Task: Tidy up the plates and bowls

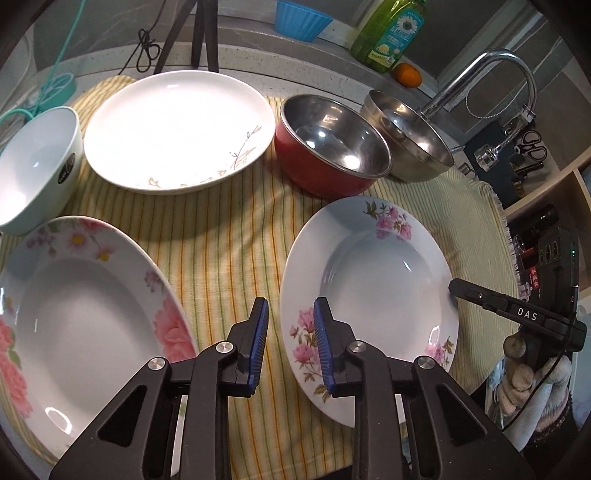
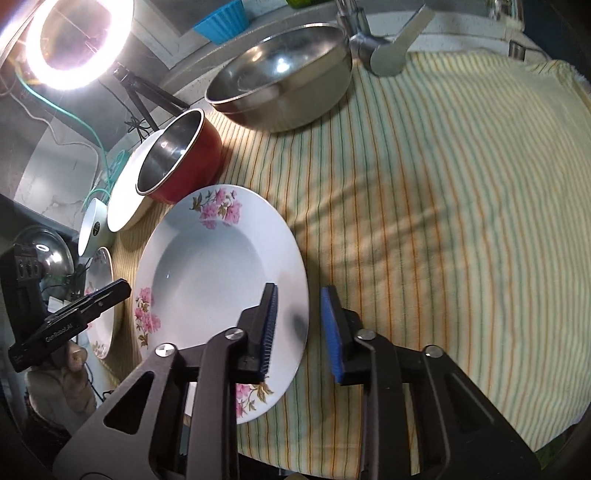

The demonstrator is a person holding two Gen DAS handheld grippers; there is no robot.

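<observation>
A white plate with pink flowers (image 1: 373, 291) lies on the striped cloth; it also shows in the right wrist view (image 2: 218, 273). My left gripper (image 1: 290, 314) is open, its jaws straddling the plate's left rim. My right gripper (image 2: 299, 302) is open, its jaws straddling the plate's right rim. A second floral plate (image 1: 85, 314) lies at the left. Behind are a large white plate (image 1: 177, 129), a white bowl (image 1: 37, 166), a red bowl (image 1: 328, 144) and a steel bowl (image 1: 410, 136).
The striped cloth (image 2: 443, 203) spreads wide to the right. A faucet (image 1: 491, 77), a green soap bottle (image 1: 391, 33), an orange (image 1: 406, 74) and a blue bowl (image 1: 299, 18) stand behind. A ring light (image 2: 74, 40) and tripod (image 2: 147, 92) stand at the far left.
</observation>
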